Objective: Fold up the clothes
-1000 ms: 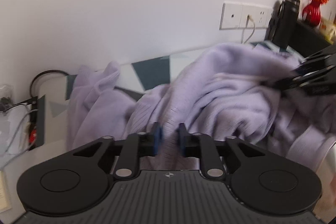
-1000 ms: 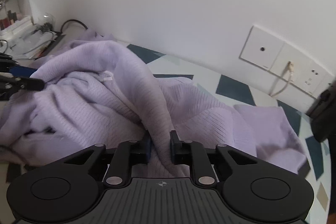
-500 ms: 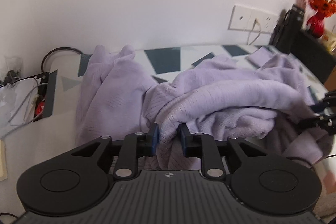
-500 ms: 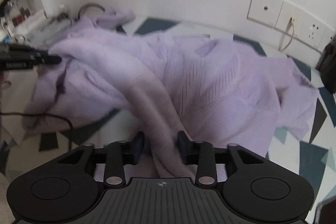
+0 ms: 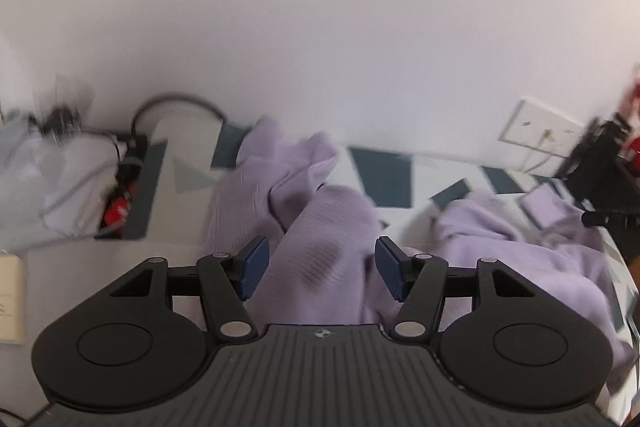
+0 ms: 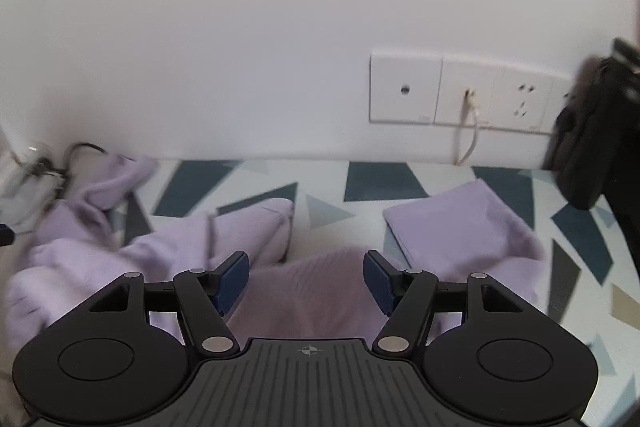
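Note:
A lilac knit sweater [image 5: 516, 259] lies crumpled on the patterned table [image 5: 384, 175]. My left gripper [image 5: 320, 261] hovers open just above one ribbed fold, blue pads [image 5: 252, 263] wide apart and holding nothing. The right gripper [image 6: 306, 273] is open too, over another part of the sweater [image 6: 224, 235], with a flat sleeve end [image 6: 452, 219] lying ahead to the right. A dark tip of the right gripper [image 5: 608, 217] shows at the right edge of the left wrist view. The frames are blurred by motion.
A white wall stands close behind the table. Wall sockets [image 6: 460, 91] with a plugged cable [image 6: 466, 131] sit at the right. A black object [image 6: 592, 147] stands at the far right. A power strip and cables [image 5: 124, 183] lie at the left end.
Both grippers were shut on the sweater and have opened, letting it drop onto the table. The cloth now lies lower and flatter, and both cameras have tilted toward the wall.

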Demonstrator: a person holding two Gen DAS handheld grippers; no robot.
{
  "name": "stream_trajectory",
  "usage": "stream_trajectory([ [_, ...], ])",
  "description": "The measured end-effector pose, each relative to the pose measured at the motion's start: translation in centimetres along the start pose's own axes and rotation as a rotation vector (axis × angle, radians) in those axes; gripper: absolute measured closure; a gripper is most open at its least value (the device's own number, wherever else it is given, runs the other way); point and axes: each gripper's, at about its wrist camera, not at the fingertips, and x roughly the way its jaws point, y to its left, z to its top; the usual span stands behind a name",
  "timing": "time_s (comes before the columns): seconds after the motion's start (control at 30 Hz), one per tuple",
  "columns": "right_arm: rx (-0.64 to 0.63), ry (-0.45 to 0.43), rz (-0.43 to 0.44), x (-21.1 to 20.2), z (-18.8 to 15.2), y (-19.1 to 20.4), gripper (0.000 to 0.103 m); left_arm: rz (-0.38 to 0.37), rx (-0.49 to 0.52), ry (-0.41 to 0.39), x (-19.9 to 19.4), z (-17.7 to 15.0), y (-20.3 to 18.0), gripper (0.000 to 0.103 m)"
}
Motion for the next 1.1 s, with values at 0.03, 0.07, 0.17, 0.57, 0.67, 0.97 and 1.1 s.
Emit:
stream_trajectory([
  [0.03,0.003,0.038,-0.013,1.5,-0.1,0.1,0.043,0.01,0.01,0.027,1.2,-0.1,-0.2,0.043],
  [0.07,0.005,0.076,-0.025,3.1,-0.1,0.3,0.043,0.022,0.038,0.052,2.3,-0.3,-0.6,0.044],
  [0.17,-0.048,0.162,-0.066,6.2,-1.4,1.5,0.043,0.07,0.167,0.134,4.3,-1.7,-2.2,0.089],
  [0.57,-0.086,0.229,-0.043,4.2,-6.5,2.8,0.044,0.026,0.284,0.24,1.0,-7.3,-2.3,0.092],
  [0.67,-0.066,0.233,-0.039,2.7,-7.9,3.0,0.044,0.004,0.25,0.251,-0.5,-8.8,-1.9,0.092],
  [0.97,-0.017,0.302,-0.037,-1.8,-12.4,3.7,0.044,-0.051,0.147,0.28,-3.7,-11.8,-0.5,0.092],
  [1.1,0.006,0.254,-0.035,-3.0,-10.6,3.9,0.046,-0.053,0.127,0.277,-3.7,-11.7,-0.3,0.091],
])
